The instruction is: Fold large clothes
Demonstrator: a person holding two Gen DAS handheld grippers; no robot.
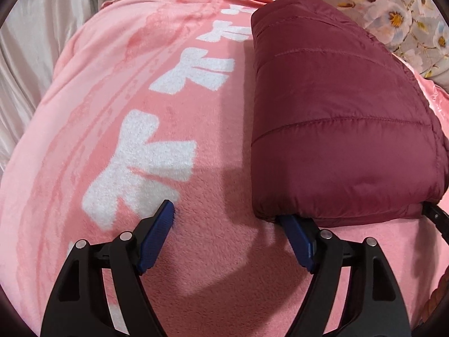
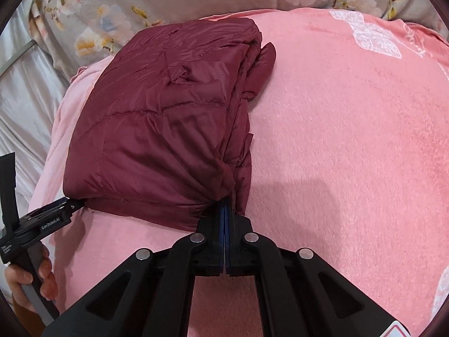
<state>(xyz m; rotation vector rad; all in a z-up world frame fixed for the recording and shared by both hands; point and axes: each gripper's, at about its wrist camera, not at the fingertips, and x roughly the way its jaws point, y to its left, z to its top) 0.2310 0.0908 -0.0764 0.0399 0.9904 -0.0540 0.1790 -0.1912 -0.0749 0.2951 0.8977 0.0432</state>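
Observation:
A folded maroon puffer jacket (image 1: 336,112) lies on the pink blanket (image 1: 196,266). In the left wrist view my left gripper (image 1: 226,213) stands open at the jacket's near left corner. Its right finger (image 1: 299,238) is tucked under the jacket's edge, and its left finger (image 1: 157,233) rests out on the blanket. In the right wrist view the jacket (image 2: 157,129) fills the left centre. My right gripper (image 2: 226,210) is shut on the near right corner, where the fabric puckers toward the pads. The left gripper (image 2: 56,210) shows at the jacket's other corner, held by a hand (image 2: 28,278).
The blanket carries large white characters (image 1: 140,168) and a white butterfly print (image 2: 373,36). Floral bedding (image 2: 140,0) lies beyond the jacket at the back. White satin sheet (image 1: 33,42) runs along the left edge.

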